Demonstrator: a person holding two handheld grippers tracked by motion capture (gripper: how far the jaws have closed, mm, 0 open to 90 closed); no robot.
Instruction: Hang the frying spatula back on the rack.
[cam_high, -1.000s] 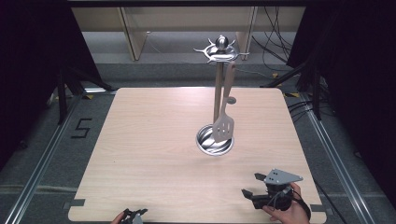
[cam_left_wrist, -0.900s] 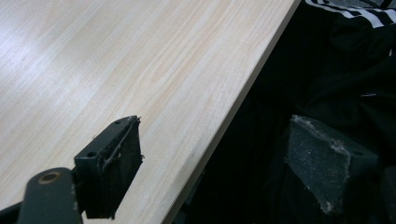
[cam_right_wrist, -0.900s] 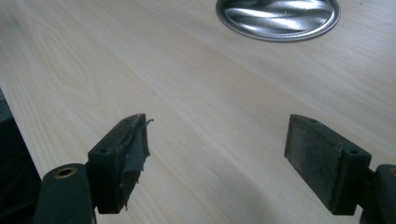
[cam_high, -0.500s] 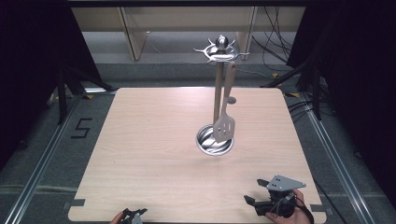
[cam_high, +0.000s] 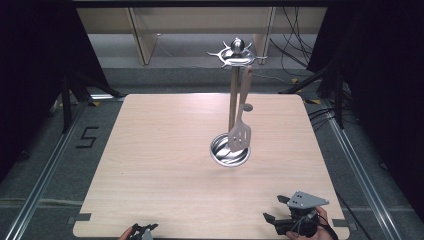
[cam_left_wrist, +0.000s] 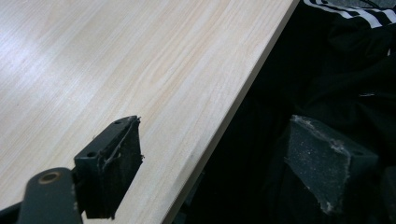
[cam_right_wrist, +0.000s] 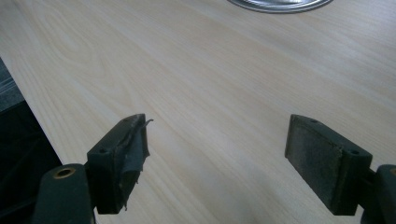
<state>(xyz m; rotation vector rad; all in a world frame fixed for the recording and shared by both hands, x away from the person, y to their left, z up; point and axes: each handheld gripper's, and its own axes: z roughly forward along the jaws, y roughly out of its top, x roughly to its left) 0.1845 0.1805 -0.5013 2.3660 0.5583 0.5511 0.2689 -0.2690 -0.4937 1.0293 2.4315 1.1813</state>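
A metal utensil stand (cam_high: 233, 95) rises upright from a round, shiny base (cam_high: 229, 150) set right of the tabletop's (cam_high: 150, 150) centre. A slotted spatula (cam_high: 240, 133) with a pale, perhaps wooden, handle hangs from the stand's hooked crown (cam_high: 235, 53), blade down over the base.

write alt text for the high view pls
A slotted spatula hangs from a metal utensil stand whose round base sits right of centre on a light wooden table. At the near edge, the right gripper is open in a hand, and the left gripper peeks in.
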